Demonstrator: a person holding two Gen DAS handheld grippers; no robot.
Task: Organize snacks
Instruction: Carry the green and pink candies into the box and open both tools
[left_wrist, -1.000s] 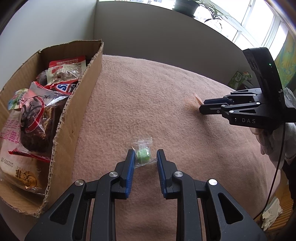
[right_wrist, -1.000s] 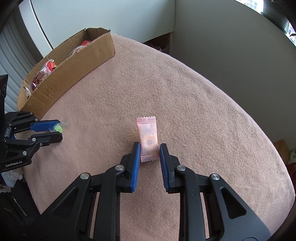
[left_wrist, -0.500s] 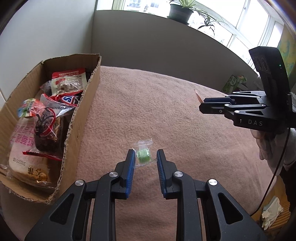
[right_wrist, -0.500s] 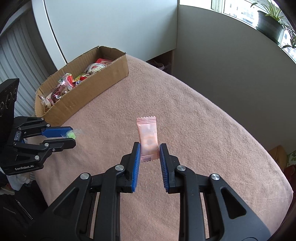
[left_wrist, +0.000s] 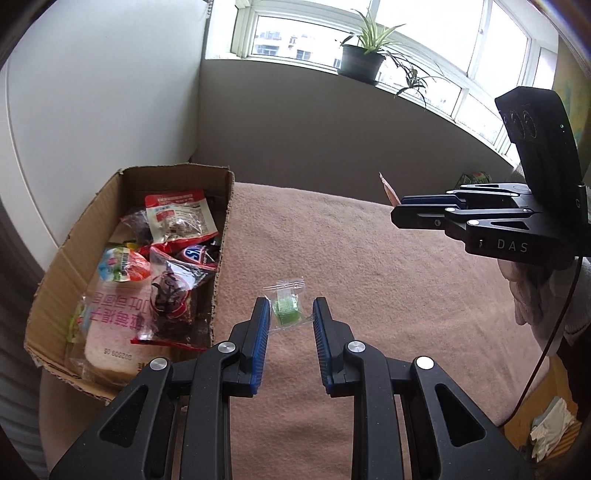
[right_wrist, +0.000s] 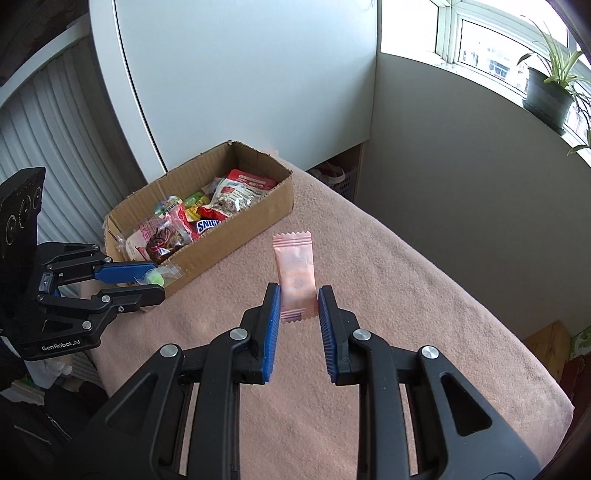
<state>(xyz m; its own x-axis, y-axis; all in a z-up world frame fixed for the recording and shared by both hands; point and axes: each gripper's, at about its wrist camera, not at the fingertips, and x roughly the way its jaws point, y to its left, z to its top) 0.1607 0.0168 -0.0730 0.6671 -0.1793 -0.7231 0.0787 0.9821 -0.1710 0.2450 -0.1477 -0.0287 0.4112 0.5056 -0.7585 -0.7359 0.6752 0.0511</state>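
Note:
My left gripper (left_wrist: 291, 314) is shut on a green candy in a clear wrapper (left_wrist: 285, 308) and holds it in the air above the pink cloth, just right of the cardboard box (left_wrist: 221, 251). The box is packed with several snack bags. My right gripper (right_wrist: 298, 295) is shut on the lower end of a pink sachet (right_wrist: 295, 266), which stands upright above the cloth. In the right wrist view the left gripper (right_wrist: 155, 282) hovers by the box's near corner (right_wrist: 236, 240) with the candy (right_wrist: 158, 277). In the left wrist view the right gripper (left_wrist: 400, 210) shows at the right, the sachet's tip (left_wrist: 388, 186) sticking out.
The pink cloth (right_wrist: 406, 295) covers a table that ends at the right and near edges. Walls stand close behind the box. A potted plant (left_wrist: 360, 61) sits on the window sill. A gloved hand (left_wrist: 524, 291) holds the right gripper. White cloth (left_wrist: 550, 428) lies on the floor.
Both grippers have risen off the cloth with their snacks still gripped. The box and window have come further into view.

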